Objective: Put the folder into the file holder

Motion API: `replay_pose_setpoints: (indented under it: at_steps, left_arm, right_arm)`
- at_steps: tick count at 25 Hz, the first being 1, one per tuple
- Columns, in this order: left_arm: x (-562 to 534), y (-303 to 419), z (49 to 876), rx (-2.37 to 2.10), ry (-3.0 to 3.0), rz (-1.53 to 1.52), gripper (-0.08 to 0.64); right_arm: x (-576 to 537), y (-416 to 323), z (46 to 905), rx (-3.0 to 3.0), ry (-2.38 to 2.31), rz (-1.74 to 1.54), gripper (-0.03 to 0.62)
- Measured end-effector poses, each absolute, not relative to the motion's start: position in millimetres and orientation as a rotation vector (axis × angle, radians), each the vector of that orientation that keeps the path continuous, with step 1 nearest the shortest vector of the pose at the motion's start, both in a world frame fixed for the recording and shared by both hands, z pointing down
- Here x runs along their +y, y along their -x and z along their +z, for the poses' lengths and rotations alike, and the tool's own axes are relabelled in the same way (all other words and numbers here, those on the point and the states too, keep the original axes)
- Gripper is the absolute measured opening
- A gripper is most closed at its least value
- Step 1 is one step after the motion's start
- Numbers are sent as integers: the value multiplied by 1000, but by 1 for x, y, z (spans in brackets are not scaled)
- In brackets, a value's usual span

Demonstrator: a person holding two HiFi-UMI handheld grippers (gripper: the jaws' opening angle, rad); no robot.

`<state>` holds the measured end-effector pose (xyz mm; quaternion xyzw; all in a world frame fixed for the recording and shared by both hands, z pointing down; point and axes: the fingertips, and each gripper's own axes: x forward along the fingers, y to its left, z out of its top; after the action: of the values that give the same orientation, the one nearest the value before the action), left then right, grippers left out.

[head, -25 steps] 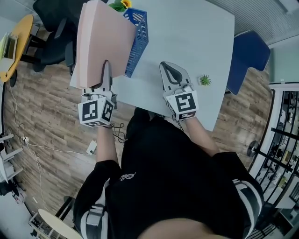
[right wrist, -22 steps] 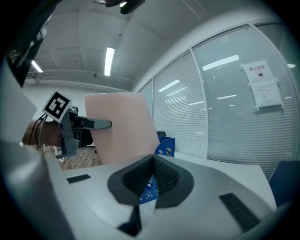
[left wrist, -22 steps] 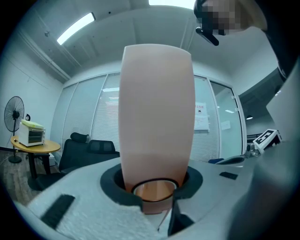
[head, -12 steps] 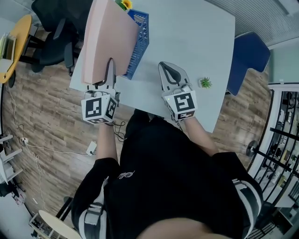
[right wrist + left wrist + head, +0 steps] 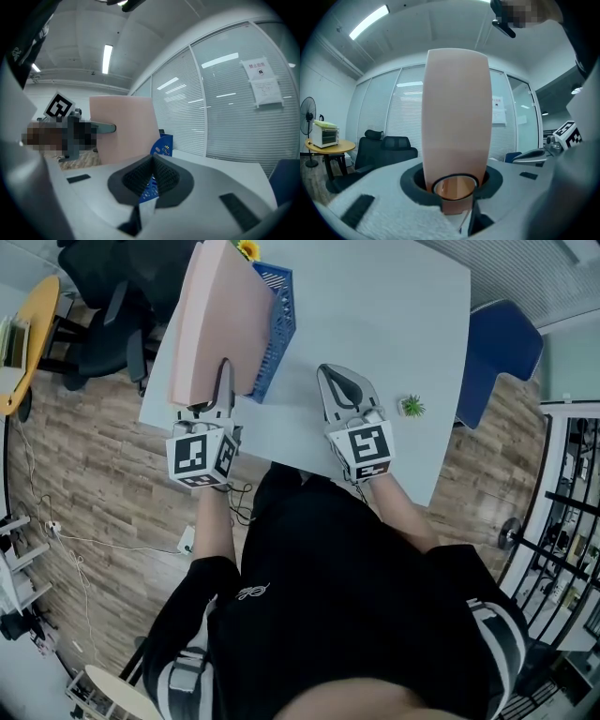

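A large pink folder [image 5: 220,324] stands on edge above the table's left side, with my left gripper [image 5: 223,379] shut on its near edge. In the left gripper view the folder [image 5: 457,117] rises straight up out of the jaws of the left gripper [image 5: 457,187]. The blue mesh file holder [image 5: 278,324] stands just right of the folder and is partly hidden by it. My right gripper [image 5: 339,381] hovers over the table's front, shut and empty. In the right gripper view, the folder [image 5: 124,129] and file holder [image 5: 161,143] show beyond the right gripper [image 5: 152,168].
The white table [image 5: 375,315] carries a small green plant [image 5: 410,406] near its right front edge. A yellow flower [image 5: 248,249] peeks out behind the file holder. A blue chair [image 5: 497,352] stands right, a black office chair [image 5: 103,296] left.
My left gripper has shifted right with the folder, bringing it closer over the file holder and more edge-on to the head view. The right gripper has stayed put.
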<state>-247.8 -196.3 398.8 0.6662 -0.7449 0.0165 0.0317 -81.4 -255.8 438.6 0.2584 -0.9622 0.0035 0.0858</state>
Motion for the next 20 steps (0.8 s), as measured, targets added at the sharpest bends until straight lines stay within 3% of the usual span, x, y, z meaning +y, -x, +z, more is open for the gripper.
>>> replay_pose_setpoints:
  at_steps: [20]
  left_arm:
    - [-225,251,403,-2228,-2082,127,130]
  right_arm:
    - [-271,79,443,-2847,-830,63,5]
